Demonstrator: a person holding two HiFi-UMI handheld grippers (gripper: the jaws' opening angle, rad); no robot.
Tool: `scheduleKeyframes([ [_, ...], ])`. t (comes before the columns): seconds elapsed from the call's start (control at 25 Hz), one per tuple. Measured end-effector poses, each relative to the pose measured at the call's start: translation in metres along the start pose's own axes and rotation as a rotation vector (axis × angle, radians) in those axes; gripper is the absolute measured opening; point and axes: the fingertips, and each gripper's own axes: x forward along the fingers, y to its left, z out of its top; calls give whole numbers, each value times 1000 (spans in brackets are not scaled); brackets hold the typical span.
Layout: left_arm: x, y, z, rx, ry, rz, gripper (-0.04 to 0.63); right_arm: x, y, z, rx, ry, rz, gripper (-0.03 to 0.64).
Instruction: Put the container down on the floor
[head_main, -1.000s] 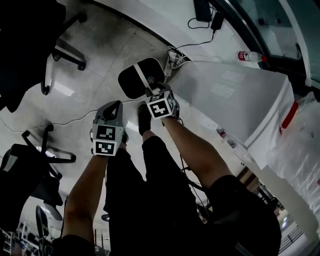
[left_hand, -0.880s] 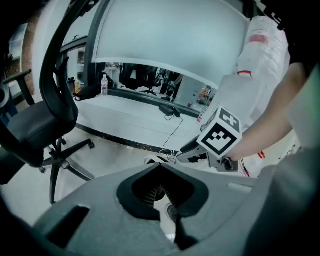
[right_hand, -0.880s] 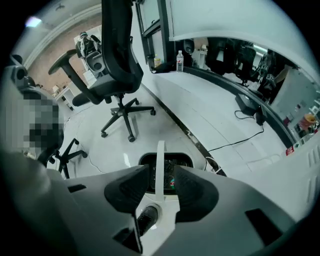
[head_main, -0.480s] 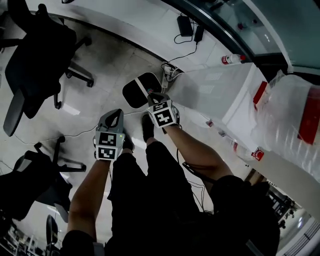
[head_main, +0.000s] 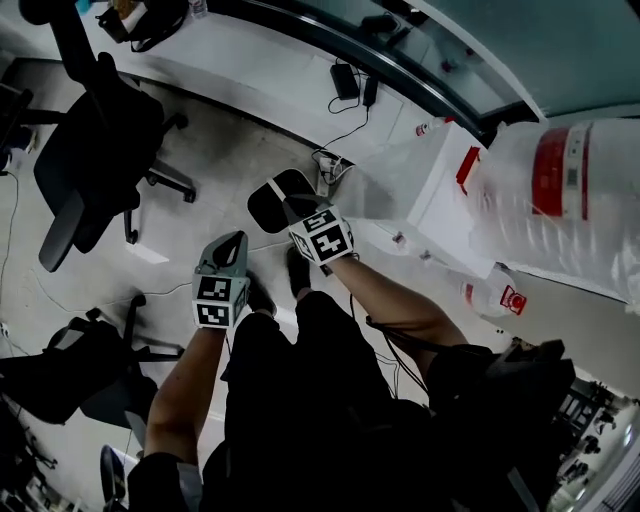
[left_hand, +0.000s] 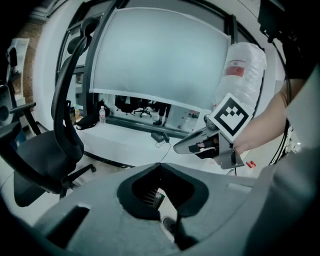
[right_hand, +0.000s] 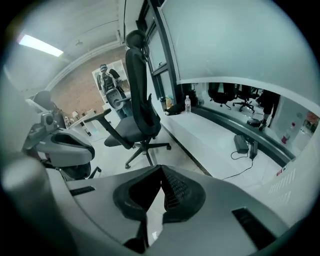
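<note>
**Q:** How do your tongs stand?
**A:** Left gripper (left_hand: 160, 164) and right gripper (right_hand: 160, 168): ribbed grey jaws pinched together, gripping nothing.

**Q:** And the container (head_main: 262, 206)?
**A:** Dark, oval, pale-banded, on the glossy floor (head_main: 210, 150) just beyond your right gripper. Its contents are indiscernible.

The person wears a black short-sleeved top (head_main: 490, 400), black trousers (head_main: 300, 400) and dark shoes (head_main: 293, 268). The left tongs (head_main: 232, 240) and right tongs (head_main: 292, 205) are grey shells, each carrying a cube (head_main: 220, 300) of black-and-white square markers.
</note>
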Motion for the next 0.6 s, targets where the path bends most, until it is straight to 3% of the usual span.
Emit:
scheduleKeyframes([
  [0.28,-48,-13,58,-2,-111,-2,8,-54,20,64,11,-116,3,9],
  [0.48,-88,-28,87,-40,-204,-55,6,-100,30,104,25,-206,-23,9],
  [0.6,-103,-23,113,-31,-253,-19,8,-120,36,127,17,-250,-11,9],
])
